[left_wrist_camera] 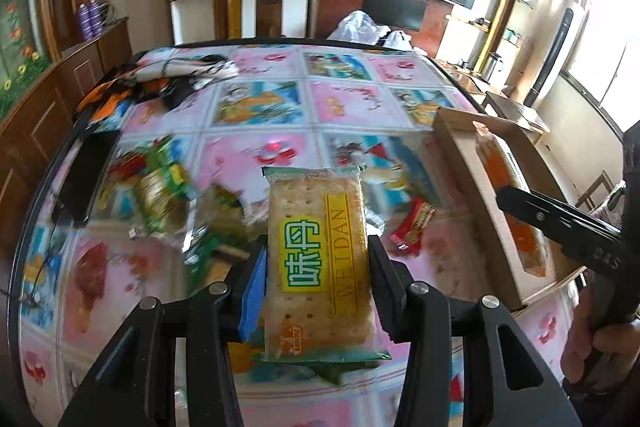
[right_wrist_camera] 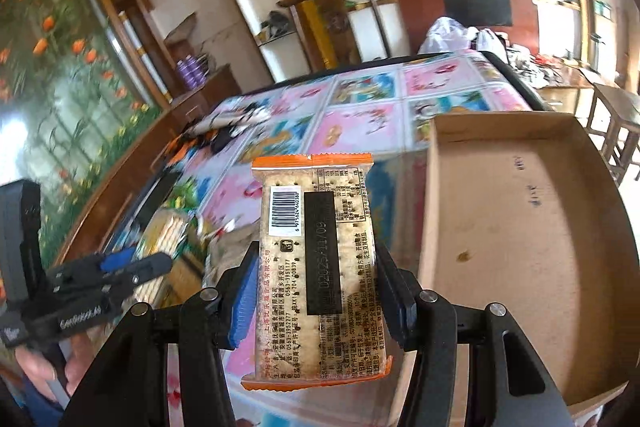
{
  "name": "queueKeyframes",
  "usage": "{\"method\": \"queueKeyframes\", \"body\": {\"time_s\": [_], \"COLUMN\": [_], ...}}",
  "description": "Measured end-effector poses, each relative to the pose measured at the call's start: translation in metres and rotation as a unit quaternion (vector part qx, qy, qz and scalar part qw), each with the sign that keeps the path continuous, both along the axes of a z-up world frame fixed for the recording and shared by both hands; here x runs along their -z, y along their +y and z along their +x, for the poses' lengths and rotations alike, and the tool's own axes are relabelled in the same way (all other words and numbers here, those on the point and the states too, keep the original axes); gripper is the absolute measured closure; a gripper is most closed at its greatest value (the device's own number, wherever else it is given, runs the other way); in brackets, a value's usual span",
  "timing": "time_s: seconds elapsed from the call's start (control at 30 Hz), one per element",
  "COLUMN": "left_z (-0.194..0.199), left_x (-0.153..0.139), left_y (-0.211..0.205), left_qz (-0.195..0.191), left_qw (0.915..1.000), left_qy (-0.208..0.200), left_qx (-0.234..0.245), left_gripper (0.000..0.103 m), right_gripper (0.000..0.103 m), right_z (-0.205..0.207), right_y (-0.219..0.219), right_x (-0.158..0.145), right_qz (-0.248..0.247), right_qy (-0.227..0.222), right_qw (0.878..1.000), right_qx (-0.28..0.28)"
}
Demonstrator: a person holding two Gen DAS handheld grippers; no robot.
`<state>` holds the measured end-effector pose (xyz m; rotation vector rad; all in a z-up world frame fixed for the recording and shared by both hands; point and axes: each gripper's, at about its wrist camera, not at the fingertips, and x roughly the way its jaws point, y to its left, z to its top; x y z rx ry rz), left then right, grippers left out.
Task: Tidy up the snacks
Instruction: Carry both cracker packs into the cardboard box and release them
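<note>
I have a snack in each gripper. My left gripper (left_wrist_camera: 316,267) is clamped across the width of a green-edged clear packet of square crackers (left_wrist_camera: 320,263), label side up, lifted clear of the glass-topped table with its cartoon-tile cloth (left_wrist_camera: 256,107). My right gripper (right_wrist_camera: 316,287) is closed the same way on an orange-edged clear cracker packet (right_wrist_camera: 318,267), barcode side toward me, held just beside the shallow brown cardboard tray (right_wrist_camera: 520,227).

I judge both packets light and fairly stiff along their length, but the crackers inside are brittle and the film is slick. So I keep the pads on the long edges near the middle, with a gentle squeeze.

The right wrist view shows the tray floor bare, which the left view cannot: from there I see only the tray's near wall (left_wrist_camera: 472,179) and the orange packet over it. The left view alone shows the loose pile of green snack packets (left_wrist_camera: 168,187) and a small red wrapper (left_wrist_camera: 414,223) lying on the table.
</note>
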<state>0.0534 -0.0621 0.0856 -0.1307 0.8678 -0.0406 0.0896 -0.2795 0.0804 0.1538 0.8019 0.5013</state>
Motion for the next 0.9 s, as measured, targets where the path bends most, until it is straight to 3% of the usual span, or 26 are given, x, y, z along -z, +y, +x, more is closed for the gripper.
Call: {"method": "queueKeyframes", "body": {"time_s": [0.47,0.67,0.9], "left_z": [0.081,0.125,0.15], "left_x": [-0.011,0.014,0.046], "left_y": [-0.118,-0.172,-0.207], "left_qz": [-0.035,-0.038,-0.032], "left_qw": [0.996,0.9941,0.9923], "left_qy": [0.011,0.03,0.056], "left_qx": [0.081,0.097,0.106], "left_gripper": [0.058,0.058,0.058], "right_gripper": [0.046,0.046,0.046], "right_z": [0.081,0.115,0.124], "right_y": [-0.097,-0.134,-0.143], "right_x": [-0.005,0.008,0.026], "right_qz": [0.03,0.034,0.02], "right_qy": [0.023,0.05,0.076], "right_qw": [0.989,0.982,0.981], "right_qx": [0.146,0.18,0.178]}}
